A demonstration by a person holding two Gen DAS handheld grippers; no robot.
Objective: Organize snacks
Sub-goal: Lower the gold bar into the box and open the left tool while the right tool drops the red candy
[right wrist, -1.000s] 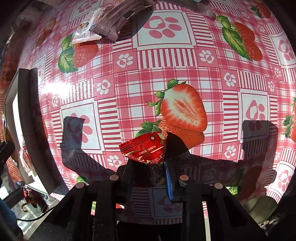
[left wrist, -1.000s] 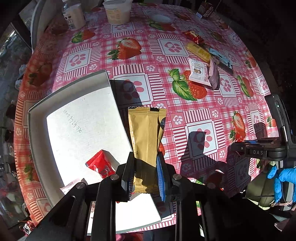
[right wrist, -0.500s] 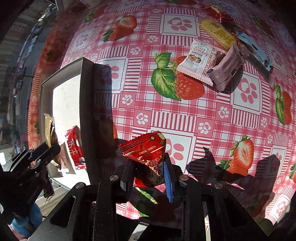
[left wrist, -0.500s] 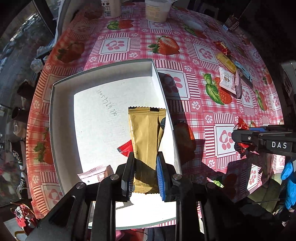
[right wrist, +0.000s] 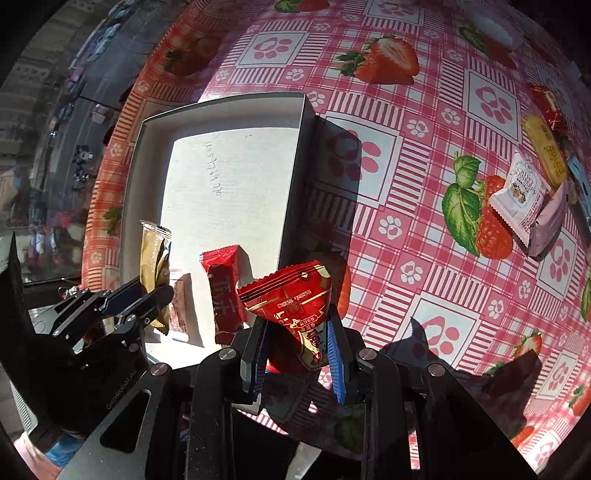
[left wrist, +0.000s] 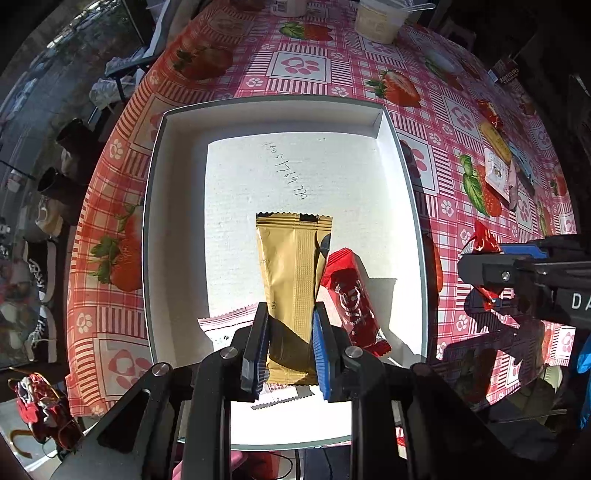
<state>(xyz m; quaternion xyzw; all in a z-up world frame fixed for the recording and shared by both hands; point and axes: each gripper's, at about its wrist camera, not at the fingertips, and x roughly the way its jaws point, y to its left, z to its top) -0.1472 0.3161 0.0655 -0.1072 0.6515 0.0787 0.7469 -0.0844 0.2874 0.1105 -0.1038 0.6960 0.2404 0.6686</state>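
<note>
My left gripper (left wrist: 290,349) is shut on a gold snack packet (left wrist: 291,273), which hangs over the inside of the white box (left wrist: 177,122). On the box floor lie a red bar (left wrist: 349,299) and a pale pink-white packet (left wrist: 225,325). My right gripper (right wrist: 295,354) is shut on a red triangular snack pouch (right wrist: 295,306), just outside the box's right wall (right wrist: 291,199). In the right wrist view my left gripper (right wrist: 147,295) appears at the left with the gold packet (right wrist: 153,254). In the left wrist view my right gripper (left wrist: 491,258) shows at the right.
Several loose snacks lie in a cluster on the strawberry tablecloth: a white cranberry packet (right wrist: 519,195), a yellow bar (right wrist: 546,147), a pink packet (right wrist: 550,221), a small red candy (right wrist: 550,103). A tub (left wrist: 376,18) stands at the far edge. Shoes (left wrist: 40,258) sit on the floor left of the table.
Both grippers have moved left across the table. The gold packet went from outside the box's right wall to over its middle. The red pouch came from mid-table up to that wall.
</note>
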